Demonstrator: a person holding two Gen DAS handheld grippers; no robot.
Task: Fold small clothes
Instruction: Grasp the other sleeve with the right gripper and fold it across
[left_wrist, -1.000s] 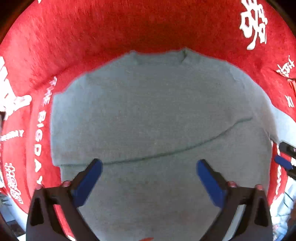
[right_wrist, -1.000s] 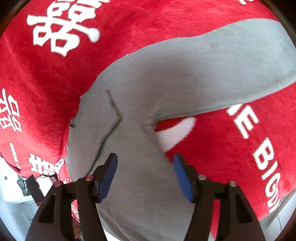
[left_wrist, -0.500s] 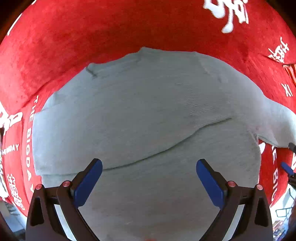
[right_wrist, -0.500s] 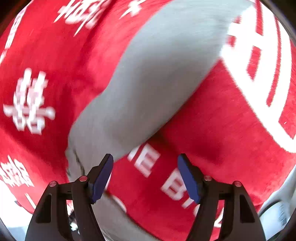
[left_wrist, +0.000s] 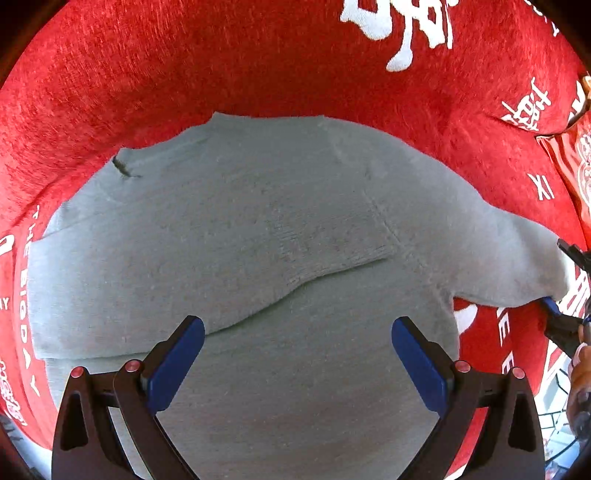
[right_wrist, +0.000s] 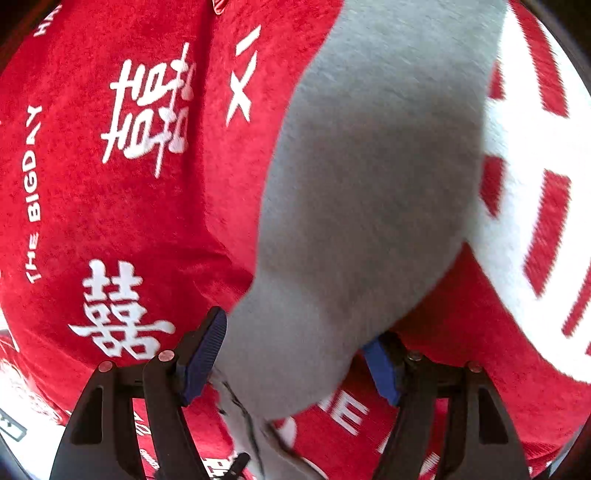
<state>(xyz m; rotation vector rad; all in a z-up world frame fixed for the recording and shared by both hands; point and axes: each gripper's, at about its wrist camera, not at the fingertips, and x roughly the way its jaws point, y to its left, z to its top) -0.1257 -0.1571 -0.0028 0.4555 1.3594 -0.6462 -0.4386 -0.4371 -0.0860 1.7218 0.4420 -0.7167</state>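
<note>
Right tool (right_wrist: 291, 354): jaws wide, pads to either side of the cuff end of the free sleeve (right_wrist: 354, 206); no pinch visible, cloth merely lies between them. In the left wrist view this tool shows only at the far right edge.

Left tool (left_wrist: 297, 354): jaws wide and empty, hanging straight above the lower body of the garment, touching nothing.

Item: one small grey knitted sweater (left_wrist: 236, 266), laid flat. Neckline toward the top of the left wrist view; one sleeve already folded across the chest, its edge making a diagonal line; the other sleeve stretched out sideways toward the right tool.

Support: red plush cloth (left_wrist: 221, 66) with white printed characters and lettering, covering the surface beneath. Its edges lie outside both views, so the sweater's place relative to them cannot be given.

Handling, judged: light, soft, limp; will drape and sag from any single hold. Fuzzy knit should grip well against the pads. Not fragile, though loose stitches may snag.

Hold, judged: pinch the free sleeve at the cuff, full thickness, and carry it across the chest.
</note>
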